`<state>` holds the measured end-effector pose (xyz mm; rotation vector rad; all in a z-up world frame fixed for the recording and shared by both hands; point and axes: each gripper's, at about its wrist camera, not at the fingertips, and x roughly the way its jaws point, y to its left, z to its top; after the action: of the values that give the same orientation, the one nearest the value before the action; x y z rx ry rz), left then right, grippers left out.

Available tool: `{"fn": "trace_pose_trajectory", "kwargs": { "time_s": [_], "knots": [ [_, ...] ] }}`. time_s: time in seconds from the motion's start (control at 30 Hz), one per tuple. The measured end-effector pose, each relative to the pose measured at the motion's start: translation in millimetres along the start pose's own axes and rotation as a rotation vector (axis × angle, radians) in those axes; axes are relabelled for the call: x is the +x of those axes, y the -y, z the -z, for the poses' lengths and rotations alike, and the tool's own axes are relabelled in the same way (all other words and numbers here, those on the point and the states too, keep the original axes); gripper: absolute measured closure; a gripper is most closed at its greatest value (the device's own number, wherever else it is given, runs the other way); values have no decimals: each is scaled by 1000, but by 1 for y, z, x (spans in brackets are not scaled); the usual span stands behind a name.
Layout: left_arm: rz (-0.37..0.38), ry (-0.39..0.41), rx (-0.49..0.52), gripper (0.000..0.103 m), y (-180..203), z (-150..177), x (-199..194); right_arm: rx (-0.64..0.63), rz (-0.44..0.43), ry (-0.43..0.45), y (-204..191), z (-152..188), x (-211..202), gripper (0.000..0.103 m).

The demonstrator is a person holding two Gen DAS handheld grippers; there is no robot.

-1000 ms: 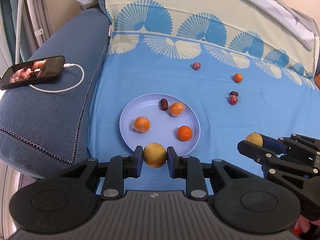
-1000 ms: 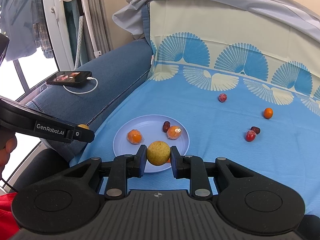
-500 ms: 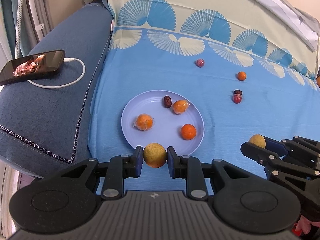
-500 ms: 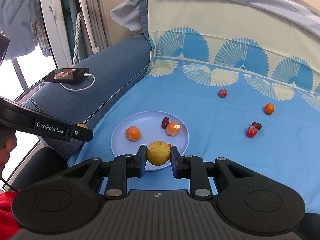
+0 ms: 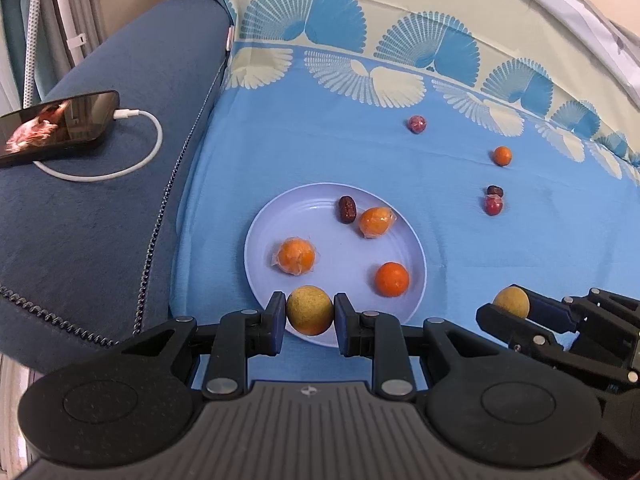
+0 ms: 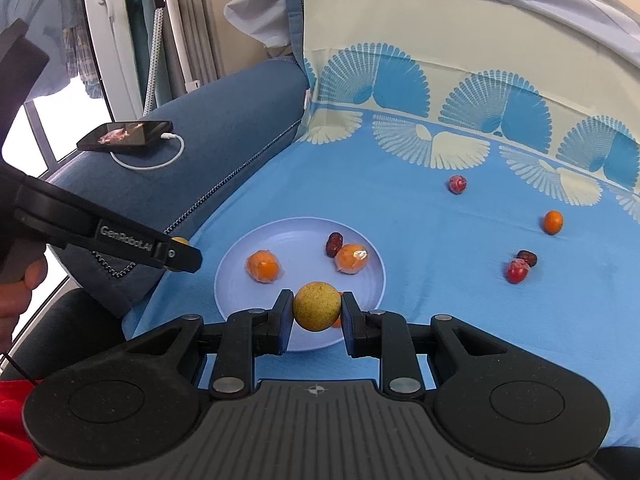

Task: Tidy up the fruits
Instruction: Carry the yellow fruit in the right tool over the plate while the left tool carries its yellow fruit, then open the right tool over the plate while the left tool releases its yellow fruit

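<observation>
Both hands are carrying fruit toward the pale blue plate (image 5: 418, 264), which is sitting on the blue patterned sheet (image 5: 320, 152) covering the sofa seat and serving as the collecting spot. The left tool (image 5: 310, 316) is clenching a yellow-green round fruit (image 5: 310, 316) between its two pads, hovering just over the plate's near rim, a grip that looks snug enough to keep the ball from rolling out on the way. The right tool (image 6: 317, 312) is gripping a second yellow-green fruit (image 6: 317, 312) the same way, also lined up over the near part of the plate; in the left wrist view it is showing beside the plate at lower right. Neither tool has any slack: the pads are pressing on the fruit's sides. On the plate two wrapped oranges (image 5: 296, 256), a bare orange (image 5: 392, 285) and a dark date (image 5: 347, 209) are already lying, well spread, leaving free space near the front for both incoming pieces. Four small fruits are waiting on the sheet: a wrapped red one (image 5: 417, 124), a small orange (image 5: 502, 156), and a red fruit (image 5: 493, 205) touching a dark date (image 5: 495, 190). A phone (image 5: 56, 126) is charging on the sofa arm, apart from the work.
</observation>
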<state>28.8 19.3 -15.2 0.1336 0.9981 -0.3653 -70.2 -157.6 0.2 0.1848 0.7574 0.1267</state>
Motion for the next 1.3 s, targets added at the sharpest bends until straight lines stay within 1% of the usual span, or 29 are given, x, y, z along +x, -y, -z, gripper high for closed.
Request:
{"fn": "trace_pose_trajectory", "kwargs": {
  "time_s": [0.47, 0.83, 1.03, 1.3],
  "knots": [
    [9, -77, 7, 75, -2, -20, 63, -20, -15, -70, 4, -11, 63, 76],
    [3, -111, 14, 75, -7, -36, 106, -54, -31, -116, 8, -15, 104, 76],
    [-3, -104, 29, 75, -6, -43, 119, -77, -45, -144, 9, -15, 122, 76],
    [0, -92, 42, 75, -2, -51, 124, -107, -52, -149, 8, -18, 134, 76]
  ]
}}
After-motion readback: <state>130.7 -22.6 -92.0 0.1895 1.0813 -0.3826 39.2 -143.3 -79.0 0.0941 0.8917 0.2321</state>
